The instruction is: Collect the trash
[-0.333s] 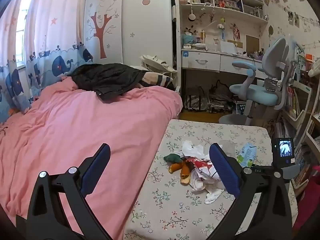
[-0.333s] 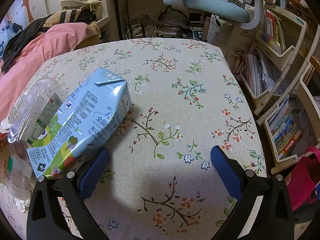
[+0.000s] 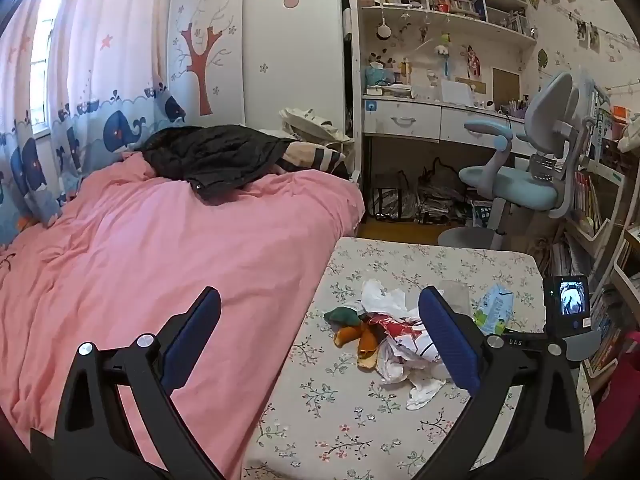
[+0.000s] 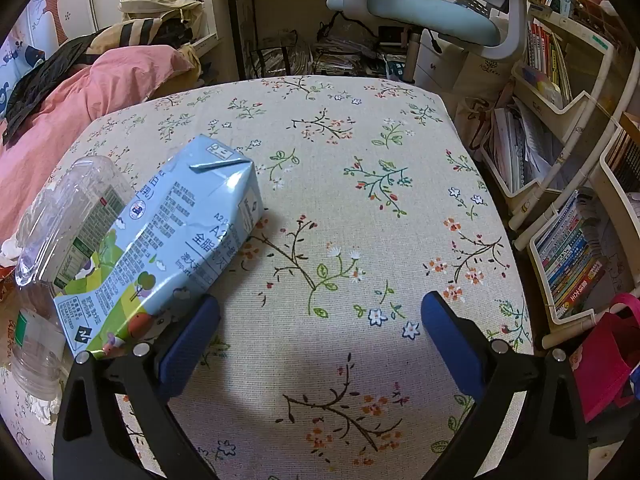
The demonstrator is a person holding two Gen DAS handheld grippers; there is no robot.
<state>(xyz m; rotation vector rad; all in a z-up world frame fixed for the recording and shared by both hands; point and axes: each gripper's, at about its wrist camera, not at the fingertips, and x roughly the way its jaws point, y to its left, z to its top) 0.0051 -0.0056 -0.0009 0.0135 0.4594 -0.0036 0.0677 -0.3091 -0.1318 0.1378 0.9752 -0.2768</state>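
**Carton lies flat near the table's left edge**

On the floral-cloth tabletop (image 4: 360, 200), the pale-blue milk carton (image 4: 168, 240), printed "A2" and "全脂", lies flat, long axis diagonal, folded top pointing towards the far edge. The wide-open right gripper (image 4: 320, 332) and wide-open left gripper (image 3: 320, 332) grip nothing.

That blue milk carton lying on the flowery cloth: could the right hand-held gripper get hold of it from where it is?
Probably yes. The right hand-held gripper is wide open, and the milk carton lies just beside its left finger with nothing between them, only a plastic bottle behind it.
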